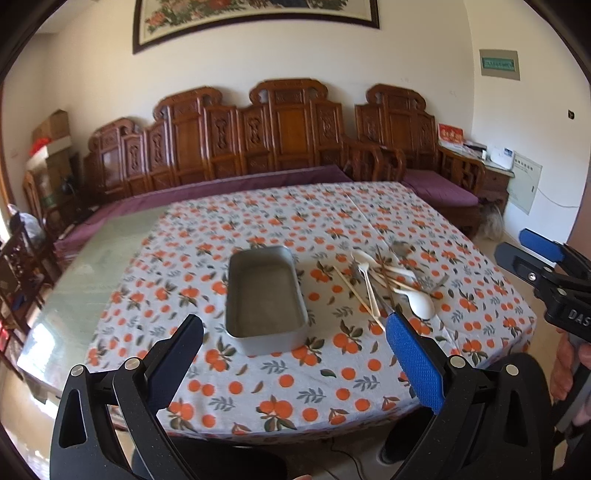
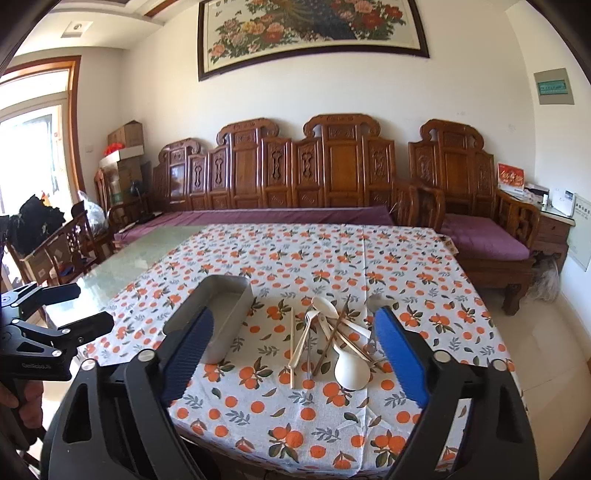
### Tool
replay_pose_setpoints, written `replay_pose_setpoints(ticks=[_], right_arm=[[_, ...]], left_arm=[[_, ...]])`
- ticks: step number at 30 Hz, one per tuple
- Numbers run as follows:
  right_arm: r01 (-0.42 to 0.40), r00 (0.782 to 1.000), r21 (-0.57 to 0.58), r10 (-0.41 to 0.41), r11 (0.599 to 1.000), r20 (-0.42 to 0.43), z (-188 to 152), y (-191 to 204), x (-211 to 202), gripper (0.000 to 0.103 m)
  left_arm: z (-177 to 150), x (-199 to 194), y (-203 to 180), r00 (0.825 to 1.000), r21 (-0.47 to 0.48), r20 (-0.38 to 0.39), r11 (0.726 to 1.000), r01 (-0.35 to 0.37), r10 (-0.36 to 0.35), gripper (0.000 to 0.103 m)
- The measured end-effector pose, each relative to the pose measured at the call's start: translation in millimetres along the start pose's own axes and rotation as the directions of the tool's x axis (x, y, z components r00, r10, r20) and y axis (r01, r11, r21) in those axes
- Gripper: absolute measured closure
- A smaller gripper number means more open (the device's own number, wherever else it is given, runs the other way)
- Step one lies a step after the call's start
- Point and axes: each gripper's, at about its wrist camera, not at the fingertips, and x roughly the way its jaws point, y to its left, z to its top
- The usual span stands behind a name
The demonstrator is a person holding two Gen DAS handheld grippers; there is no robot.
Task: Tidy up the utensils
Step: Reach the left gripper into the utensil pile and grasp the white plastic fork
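**Left wrist and right wrist views: utensils heaped beside an empty tin on the orange-print cloth**

Left wrist view looks down on a worktop (image 1: 92, 280) with a pale green glass top, most of it covered by a white tablecloth (image 1: 295, 391) printed with oranges and leaves. A grey rectangular metal tin (image 1: 264, 299) stands on the cloth, empty. Just to the right of the tin lies the pile of utensils (image 1: 388, 284): white plastic spoons, wooden chopsticks and some metal pieces, crossed over one another; none of them is in the tin.

Beyond the tin, past the far edge of the worktop, a carved dark-wood bench (image 1: 280, 129) with a purple cushion runs along a white wall. Above it hangs a framed flower painting (image 2: 314, 29). Cardboard boxes (image 2: 125, 147) are stacked far left of the tin beside a bright doorway, and a side cabinet (image 2: 554, 225) with papers stands far right. A green wall plaque (image 2: 552, 88) carries writing too small to read.

The left gripper (image 1: 295, 332) has its fingers spread wide, nothing between them, hovering over the tin's near end. The right gripper (image 2: 295, 328) also has its fingers wide apart and empty, framing the utensil pile. Its body shows "DAS" in the left wrist view; lettering on the left gripper's body is blurred.
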Motion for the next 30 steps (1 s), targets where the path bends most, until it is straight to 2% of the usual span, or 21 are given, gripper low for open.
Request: replay_pose_setpoints(ticks=[9,17,21,23,26,30], right_arm=[[0.003,0.996,-0.012,-0.005,1.000,-0.094,-3.1,-26.9,68.4,0.044],[0.012,0.984,0.000,-0.012,1.000,-0.176,4.6,-65.5,131.6,0.059],[0.013,0.979,0.002,-0.012,1.000,-0.202,2.7,-79.3,158.5,0.061],[0.017,0.975,0.009,-0.015,1.000,-0.222,-2.5,-87.5,174.3,0.063],[0.020,0.969,0.021,-0.014,1.000,-0.248,-12.8,-96.0,190.3,0.064],[0.018,0.962,0.044,-0.006,0.999,-0.272,-28.4,-108.4,205.2,0.064]], left_arm=[[3.2,53.2,-0.8,0.994,0.018,-0.098,0.998,0.058,-0.056,0.008],[19.7,99.4,-8.9,0.983,0.049,-0.128,0.989,0.137,-0.129,0.009],[27.1,125.8,-24.9,0.972,0.056,-0.149,0.980,0.190,-0.180,0.017],[28.0,139.2,-34.1,0.966,0.062,-0.167,0.975,0.212,-0.199,0.025],[26.2,167.4,-49.3,0.949,0.061,-0.215,0.966,0.249,-0.231,0.038],[22.0,203.6,-66.6,0.930,0.058,-0.267,0.959,0.278,-0.254,0.047]])
